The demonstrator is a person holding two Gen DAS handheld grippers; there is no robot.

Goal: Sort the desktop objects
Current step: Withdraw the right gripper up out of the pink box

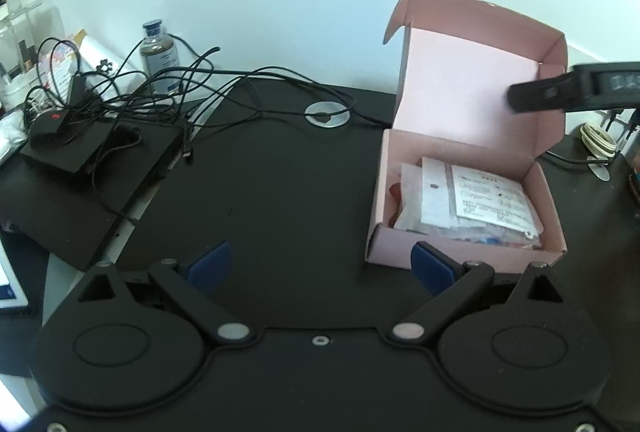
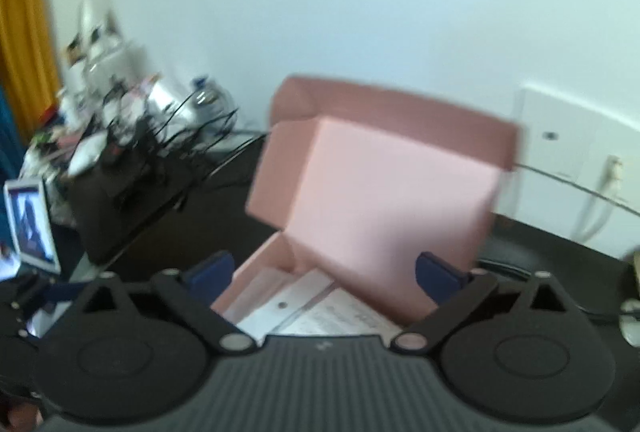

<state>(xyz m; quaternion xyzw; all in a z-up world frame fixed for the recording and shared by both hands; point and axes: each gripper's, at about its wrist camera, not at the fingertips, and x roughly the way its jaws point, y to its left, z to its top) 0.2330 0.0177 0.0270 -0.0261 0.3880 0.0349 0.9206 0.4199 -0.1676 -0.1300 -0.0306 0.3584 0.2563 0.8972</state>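
Pink box (image 1: pixel 466 192): lid up, on the black bench (image 1: pixel 280 200), packets (image 1: pixel 472 200) inside.
Left gripper (image 1: pixel 322 266): jaws wide, empty, just beside the box front.
Right gripper (image 2: pixel 324 272): jaws wide, empty, over the box.

1 pink box (image 1: pixel 460 256), 1 bottle (image 1: pixel 159 53), 1 desk grommet (image 1: pixel 327 113), 2 grippers.

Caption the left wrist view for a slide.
Open left gripper waits above the black desk beside an open pink box of packets, tangled cables behind.
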